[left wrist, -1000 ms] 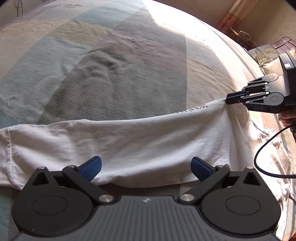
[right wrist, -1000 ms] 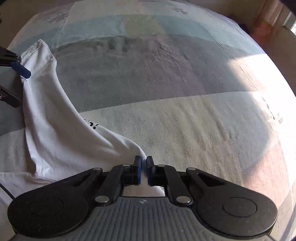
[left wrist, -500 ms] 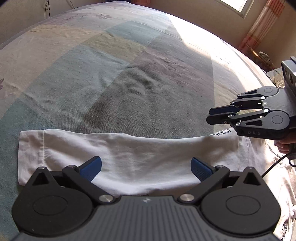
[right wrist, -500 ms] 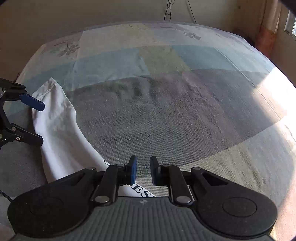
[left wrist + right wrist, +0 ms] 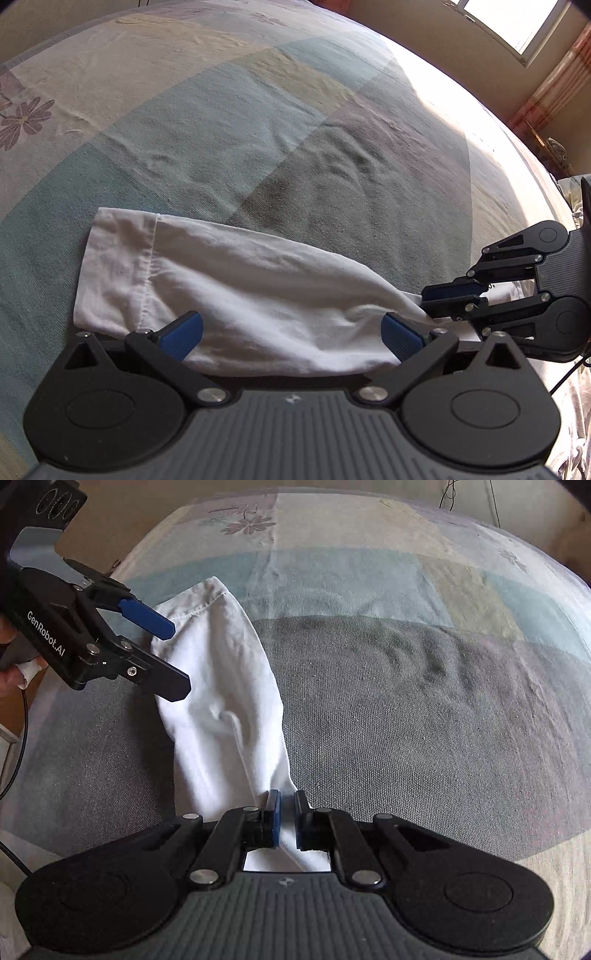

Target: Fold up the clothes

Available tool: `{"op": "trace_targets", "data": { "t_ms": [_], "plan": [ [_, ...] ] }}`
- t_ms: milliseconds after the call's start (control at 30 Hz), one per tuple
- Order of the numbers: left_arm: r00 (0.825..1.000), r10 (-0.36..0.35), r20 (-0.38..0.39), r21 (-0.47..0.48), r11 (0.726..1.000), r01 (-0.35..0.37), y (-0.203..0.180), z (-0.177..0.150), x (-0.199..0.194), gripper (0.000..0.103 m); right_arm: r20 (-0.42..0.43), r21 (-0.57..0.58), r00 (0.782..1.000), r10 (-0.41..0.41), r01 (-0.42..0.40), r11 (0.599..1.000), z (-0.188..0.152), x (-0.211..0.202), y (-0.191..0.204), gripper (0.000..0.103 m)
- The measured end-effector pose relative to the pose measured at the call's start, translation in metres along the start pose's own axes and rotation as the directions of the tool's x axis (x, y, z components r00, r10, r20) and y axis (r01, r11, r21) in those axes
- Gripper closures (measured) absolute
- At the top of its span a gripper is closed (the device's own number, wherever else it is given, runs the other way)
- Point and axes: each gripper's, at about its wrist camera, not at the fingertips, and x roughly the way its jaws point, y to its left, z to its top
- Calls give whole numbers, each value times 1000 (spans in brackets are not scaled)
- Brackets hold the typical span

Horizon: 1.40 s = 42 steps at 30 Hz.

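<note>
A white garment's sleeve [image 5: 240, 280] lies on the patchwork bed cover [image 5: 332, 147], its hemmed cuff [image 5: 118, 266] at the left. My left gripper [image 5: 291, 332] hovers open and wide just over the sleeve's near edge, with nothing pinched. From the right, my right gripper [image 5: 424, 302] meets the sleeve's gathered end. In the right wrist view the sleeve [image 5: 221, 686] tapers down into my right gripper [image 5: 287, 819]. Its jaws are closing, with white cloth filling the narrow gap between the pads. The left gripper [image 5: 173, 661] stands open beside the cuff [image 5: 207, 598].
The bed cover [image 5: 406, 701] stretches wide and slightly wrinkled beyond the sleeve. A window [image 5: 509, 22] and a curtain [image 5: 554, 92] stand past the bed's far right. A black cable [image 5: 14, 738] hangs by the person's hand [image 5: 7, 679] at the left edge.
My right gripper let go of the stretched garment edge, swung in toward the left gripper, and now pinches the sleeve's near end. The left gripper stayed open and shifted along the sleeve.
</note>
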Motion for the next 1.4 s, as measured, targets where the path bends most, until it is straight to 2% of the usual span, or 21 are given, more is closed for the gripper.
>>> {"op": "trace_targets", "data": {
  "t_ms": [67, 133, 200, 233, 333, 400, 500, 600, 633, 667, 733, 800, 933, 1000, 1100, 1167, 1233, 1267, 1333, 1367, 1400],
  "plan": [
    [1000, -4, -2, 7, 1000, 4, 1, -1, 1, 1, 1, -17, 1000, -25, 25, 1000, 2, 4, -1, 78],
    [1000, -11, -5, 14, 1000, 11, 1, -1, 1, 1, 4, -65, 999, -54, 54, 996, 1, 6, 3, 72],
    [1000, -17, -9, 23, 1000, 17, 1, -1, 0, 1, -10, -54, 999, -38, 37, 998, 2, 6, 1, 72],
    [1000, -19, -11, 27, 999, 19, 1, -1, 0, 1, -17, -47, 999, -28, 27, 999, 2, 5, 1, 75],
    [1000, -24, -10, 40, 999, 24, -2, 1, -1, 1, -35, -26, 999, 5, -6, 1000, 5, 5, -2, 95],
    [1000, -28, -2, 44, 999, 28, -3, 2, -5, 1, -14, -31, 999, -49, 49, 998, 8, 4, -4, 97],
    [1000, -30, 8, 55, 998, 30, -4, 4, -9, 1, 41, 90, 984, -172, 168, 982, 16, 0, -25, 96],
    [999, -33, 17, 76, 997, 32, -7, 8, -14, 1, 66, 253, 974, -216, 193, 948, 16, -15, -43, 94],
    [999, -35, 22, 94, 995, 33, -7, 10, -14, 1, 73, 303, 972, -225, 194, 933, 14, -21, -47, 87],
    [999, -30, 27, 113, 993, 27, -9, 12, -13, 1, 79, 368, 968, -237, 193, 910, 6, -31, -49, 75],
    [999, -10, 35, 159, 987, 4, -11, 16, -8, 1, 63, 492, 958, -281, 215, 844, -14, -45, -44, 69],
    [1000, 9, 29, 204, 979, -15, -11, 18, 1, 1, 8, 594, 944, -329, 261, 761, -40, -56, -37, 69],
    [993, 79, -85, 251, 967, -55, 0, 17, 24, 2, -84, 789, 916, -392, 302, 536, -101, -77, -45, 68],
    [987, 111, -112, 272, 959, -77, 5, 12, 26, 2, -104, 842, 915, -389, 289, 456, -124, -83, -60, 68],
    [986, 116, -122, 292, 953, -76, 3, 10, 21, 2, -109, 844, 923, -368, 282, 457, -138, -76, -75, 68],
    [983, 130, -129, 297, 951, -87, 0, 9, 22, 2, -137, 799, 920, -367, 322, 508, -135, -64, -81, 65],
    [982, 143, -127, 296, 950, -100, -4, 11, 23, 2, -151, 732, 894, -423, 389, 560, -127, -54, -89, 59],
    [982, 143, -126, 294, 950, -100, -7, 12, 23, 2, -155, 710, 874, -460, 422, 563, -124, -53, -98, 53],
    [984, 132, -117, 298, 950, -92, -12, 13, 19, 2, -170, 743, 857, -486, 435, 509, -127, -57, -121, 44],
    [986, 124, -111, 303, 949, -85, -15, 14, 16, 2, -163, 767, 862, -479, 416, 488, -129, -62, -131, 45],
    [988, 117, -104, 312, 947, -79, -18, 14, 14, 2, -132, 784, 876, -465, 379, 491, -130, -69, -136, 46]
  ]
}}
